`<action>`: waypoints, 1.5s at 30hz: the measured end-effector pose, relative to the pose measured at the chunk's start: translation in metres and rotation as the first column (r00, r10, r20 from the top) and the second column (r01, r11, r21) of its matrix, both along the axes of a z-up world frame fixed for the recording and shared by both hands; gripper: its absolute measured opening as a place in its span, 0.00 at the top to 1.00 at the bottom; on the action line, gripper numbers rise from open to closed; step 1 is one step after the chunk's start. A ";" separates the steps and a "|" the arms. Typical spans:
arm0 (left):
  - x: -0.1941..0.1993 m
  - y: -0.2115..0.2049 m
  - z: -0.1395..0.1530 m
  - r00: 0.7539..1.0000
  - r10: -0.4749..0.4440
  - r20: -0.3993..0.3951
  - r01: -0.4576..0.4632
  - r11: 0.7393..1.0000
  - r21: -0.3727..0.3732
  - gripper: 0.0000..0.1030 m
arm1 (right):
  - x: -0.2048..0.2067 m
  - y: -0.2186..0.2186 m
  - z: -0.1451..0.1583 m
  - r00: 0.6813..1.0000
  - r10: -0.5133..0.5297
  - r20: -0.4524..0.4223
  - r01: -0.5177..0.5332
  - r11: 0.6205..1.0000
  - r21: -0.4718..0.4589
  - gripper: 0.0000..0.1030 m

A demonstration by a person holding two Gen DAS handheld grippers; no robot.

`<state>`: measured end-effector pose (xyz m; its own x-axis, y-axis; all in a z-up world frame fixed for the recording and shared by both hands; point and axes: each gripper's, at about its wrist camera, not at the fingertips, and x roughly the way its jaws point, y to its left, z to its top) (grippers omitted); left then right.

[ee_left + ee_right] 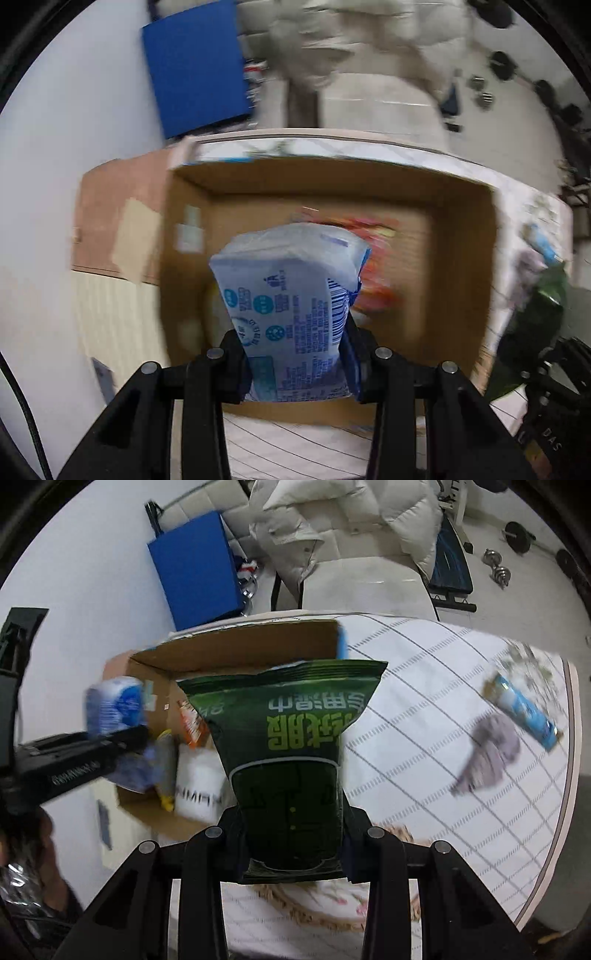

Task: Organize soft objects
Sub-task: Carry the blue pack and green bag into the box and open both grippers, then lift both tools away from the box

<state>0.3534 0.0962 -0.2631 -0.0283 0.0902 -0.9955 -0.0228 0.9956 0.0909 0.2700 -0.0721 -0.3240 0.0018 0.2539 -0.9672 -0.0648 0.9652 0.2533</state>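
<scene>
While the left gripper (295, 365) pinches a pale blue tissue pack (291, 314) by its lower end, the pack stands up between the jaws, directly over the open cardboard box (461, 266). Beside it, the right gripper (293, 843) is pinched on a dark green wet-wipe pouch (284, 746), held upright near the box's right wall, above the checked cloth (424, 709) rather than clearly over the opening. The likely trouble: both packs are soft and gripped only at one end, so either could sag, twist or slip out early; the green pouch, if let go now, looks liable to land on the rim or outside the box. With both grippers crowding the same opening, a knock between them could jolt a pack loose. Inside the box lie an orange-and-white packet (192, 723), a white pack (199, 786) and something yellow (166, 771), partly hidden. Well to the right of the box, a grey-purple cloth (487, 753) and a blue-and-white packet (524, 709) remain on the cloth-covered table.
</scene>
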 end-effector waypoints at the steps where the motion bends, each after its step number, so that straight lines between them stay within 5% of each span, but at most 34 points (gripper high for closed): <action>1: 0.007 0.009 -0.009 1.000 0.004 -0.013 -0.004 1.000 0.014 0.65 | 0.009 0.014 -0.010 1.000 0.007 -0.011 -0.008 1.000 -0.030 0.62; 10: 0.051 0.051 -0.086 0.987 -0.050 -0.153 0.066 0.992 0.107 0.65 | 0.052 0.069 -0.094 0.993 0.034 -0.110 -0.055 0.979 -0.195 0.62; 21: 0.037 0.055 -0.132 0.969 -0.067 -0.240 0.079 0.996 0.043 0.62 | 0.075 0.083 -0.138 0.984 0.006 -0.179 -0.055 0.961 -0.272 0.62; 24: 0.041 0.062 -0.127 0.973 -0.037 -0.229 0.044 0.999 0.024 0.58 | 0.078 0.084 -0.142 0.981 -0.006 -0.195 -0.051 0.958 -0.284 0.62; 27: 0.048 0.076 -0.115 0.982 0.016 -0.189 -0.030 0.997 -0.076 0.52 | 0.080 0.083 -0.139 0.977 -0.023 -0.211 -0.040 0.956 -0.290 0.53; 28: 0.049 0.078 -0.111 0.983 0.023 -0.184 -0.041 0.994 -0.097 0.48 | 0.080 0.084 -0.135 0.976 -0.030 -0.218 -0.031 0.963 -0.269 0.38; 29: 0.050 0.078 -0.108 0.984 0.025 -0.178 -0.045 0.993 -0.106 0.45 | 0.079 0.087 -0.131 0.975 -0.023 -0.220 -0.030 0.972 -0.233 0.11; 30: 0.051 0.076 -0.103 0.985 0.024 -0.170 -0.043 0.993 -0.111 0.41 | 0.079 0.092 -0.127 0.976 -0.009 -0.219 -0.040 0.975 -0.218 0.00; 32: 0.050 0.073 -0.095 0.989 0.008 -0.151 -0.023 0.995 -0.100 0.21 | 0.079 0.099 -0.118 0.981 0.014 -0.191 -0.059 0.972 -0.228 0.00; 35: 0.048 0.069 -0.082 0.992 -0.009 -0.122 -0.002 0.996 -0.095 0.10 | 0.077 0.101 -0.110 0.983 0.014 -0.181 -0.055 0.973 -0.224 0.00; 45: 0.002 0.058 -0.009 0.997 -0.046 0.056 0.049 0.996 -0.068 0.03 | 0.035 0.096 -0.054 0.998 0.033 -0.048 -0.044 0.972 -0.231 0.00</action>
<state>0.3554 0.1541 -0.2721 0.0285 0.0211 -0.9994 0.0217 0.9995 0.0217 0.3047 0.0244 -0.3777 -0.0468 0.0215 -0.9987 -0.0970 0.9949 0.0260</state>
